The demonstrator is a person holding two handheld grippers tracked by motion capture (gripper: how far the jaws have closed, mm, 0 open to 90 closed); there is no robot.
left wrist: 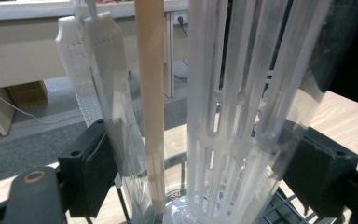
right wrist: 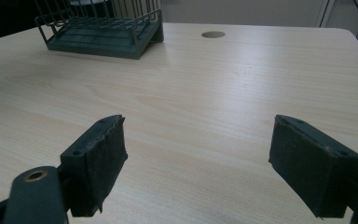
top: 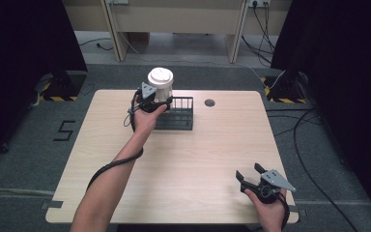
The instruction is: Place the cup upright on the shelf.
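A tall clear cup [top: 160,84] with a white lid stands at the left end of a dark wire rack [top: 181,117] at the table's far side. Inside the cup [left wrist: 242,116] are white plastic cutlery, a pale wooden stick [left wrist: 151,93] and wrapped white pieces. My left gripper [top: 155,101] is shut on the cup low down, its pads [left wrist: 91,172] pressed against both sides. My right gripper [top: 249,173] is open above the table's near right corner, with nothing between its fingers [right wrist: 100,163]. The rack [right wrist: 102,32] lies far ahead of the right gripper [right wrist: 198,158].
A round cable hole [top: 209,102] sits in the wooden table [top: 198,154] to the right of the rack, also seen as the hole [right wrist: 213,34]. Cables trail on the grey floor at the right. Desk legs stand beyond the table.
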